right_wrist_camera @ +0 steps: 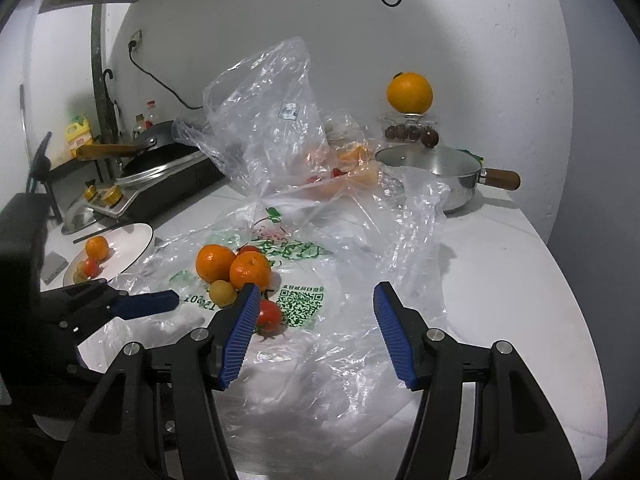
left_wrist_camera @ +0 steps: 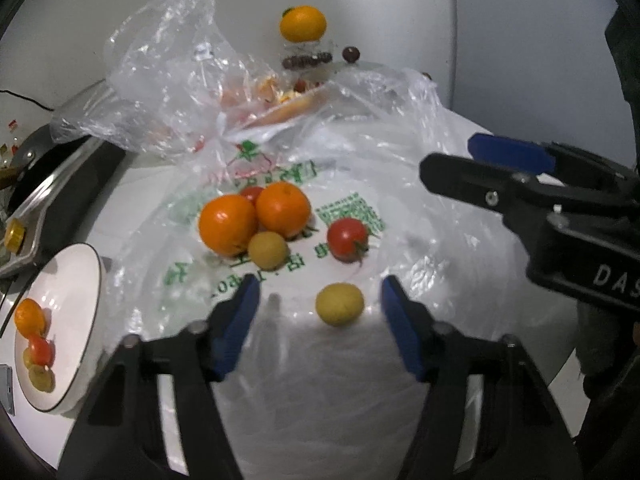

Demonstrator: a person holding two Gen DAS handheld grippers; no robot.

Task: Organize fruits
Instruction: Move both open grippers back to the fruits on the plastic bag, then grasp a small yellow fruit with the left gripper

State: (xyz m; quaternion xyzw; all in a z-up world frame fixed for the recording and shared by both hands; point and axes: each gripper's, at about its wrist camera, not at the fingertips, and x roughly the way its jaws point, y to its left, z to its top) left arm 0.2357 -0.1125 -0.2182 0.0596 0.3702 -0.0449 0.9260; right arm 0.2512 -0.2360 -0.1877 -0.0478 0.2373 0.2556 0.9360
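Loose fruit lies on a flat plastic bag (left_wrist_camera: pixel 352 208): two oranges (left_wrist_camera: pixel 228 224) (left_wrist_camera: pixel 283 209), a yellow fruit (left_wrist_camera: pixel 268 250), a red tomato (left_wrist_camera: pixel 347 238), and a second yellow fruit (left_wrist_camera: pixel 340 304) nearest me. My left gripper (left_wrist_camera: pixel 320 308) is open, with that nearest yellow fruit between its fingertips, untouched. My right gripper (right_wrist_camera: pixel 314 312) is open and empty above the bag (right_wrist_camera: pixel 320 320), to the right of the tomato (right_wrist_camera: pixel 269 315) and oranges (right_wrist_camera: pixel 250 270). It also shows at the right of the left wrist view. A white plate (left_wrist_camera: pixel 76 280) at the left holds an orange, a tomato and yellow fruits.
A crumpled clear bag (right_wrist_camera: pixel 272 120) with more fruit stands behind. A steel pot (right_wrist_camera: pixel 440 172) with a wooden handle sits at the back right, with an orange (right_wrist_camera: pixel 409 92) on a clear box behind it. A stove with a dark pan (right_wrist_camera: pixel 160 152) is at the left.
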